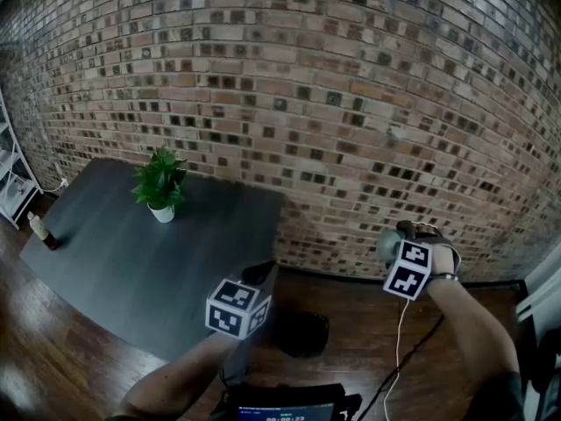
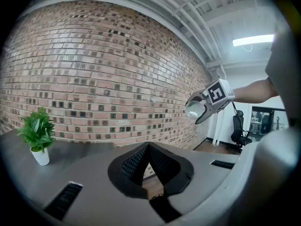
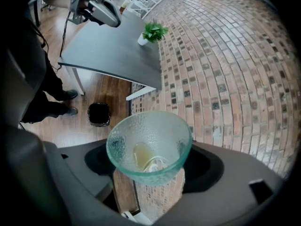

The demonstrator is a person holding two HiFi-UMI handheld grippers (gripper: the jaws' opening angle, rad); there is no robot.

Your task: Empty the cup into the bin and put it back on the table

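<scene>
A clear, pebbled glass cup point(image 3: 149, 145) sits between the jaws of my right gripper point(image 3: 148, 173), which is shut on it. The cup's mouth faces the camera, and something pale yellowish lies at its bottom. In the head view the cup point(image 1: 388, 245) is held in the air at the right, in front of the brick wall, beyond the right gripper's marker cube point(image 1: 408, 269). The black bin point(image 1: 304, 333) stands on the wooden floor below, between both hands, and it shows as the bin point(image 3: 99, 114) from the right gripper. My left gripper point(image 2: 149, 147) is shut and empty, its tips touching.
The dark table point(image 1: 114, 253) lies at the left with a potted plant point(image 1: 160, 185) and a small bottle point(image 1: 41, 231) on it. A brick wall point(image 1: 351, 103) runs behind. White shelving point(image 1: 10, 178) is at the far left, and a cable point(image 1: 399, 349) hangs by the right arm.
</scene>
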